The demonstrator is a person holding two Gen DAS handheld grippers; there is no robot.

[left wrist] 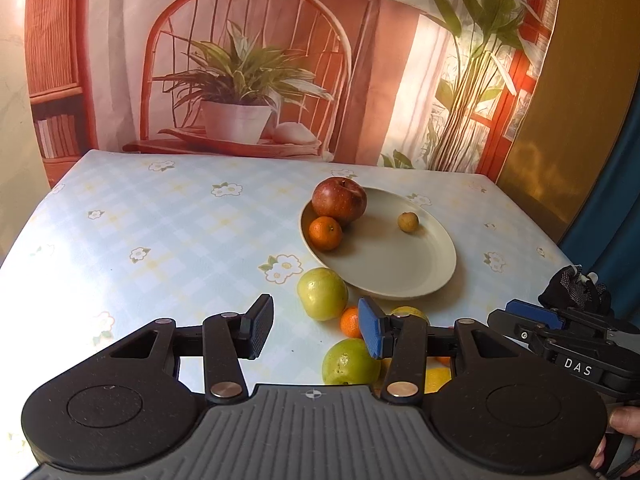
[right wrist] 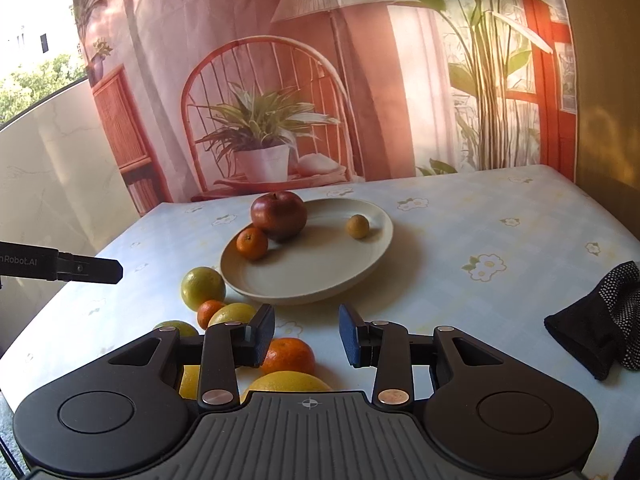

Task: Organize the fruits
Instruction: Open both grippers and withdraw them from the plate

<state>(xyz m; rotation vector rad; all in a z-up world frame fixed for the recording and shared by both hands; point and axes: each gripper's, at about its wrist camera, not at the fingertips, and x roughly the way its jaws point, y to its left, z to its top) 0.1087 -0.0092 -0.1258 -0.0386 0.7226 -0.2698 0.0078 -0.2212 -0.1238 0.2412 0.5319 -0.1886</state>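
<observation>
The left hand-held gripper [left wrist: 314, 328] hangs low over the near part of the worktop [left wrist: 160, 232], its 2 ribbed pads spread apart with nothing between them. The right hand-held gripper [right wrist: 307, 336] is likewise spread wide and empty, above the loose fruit at the near edge.

On the worktop, covered in a pale blue checked cloth with white flowers, sits 1 smooth, cream, shallow round plate [right wrist: 320, 276]. In it lie 3 fruits: 1 dark red apple [right wrist: 279, 214] at the far left, 1 small orange mandarin [right wrist: 251, 243] touching the apple's near side, and 1 small, round tan fruit [right wrist: 357, 226] alone at the far right.

Just near and left of the plate lies a loose cluster: 2 green apples [left wrist: 322, 294] [left wrist: 350, 361], 1 small mandarin [left wrist: 350, 322] between them, 1 larger mandarin [right wrist: 289, 356], and yellow fruits [right wrist: 286, 382] partly hidden behind the gripper bodies, so their count is unclear.

A crumpled black dotted glove [right wrist: 600, 332] lies at the right, cut off by the frame.
</observation>
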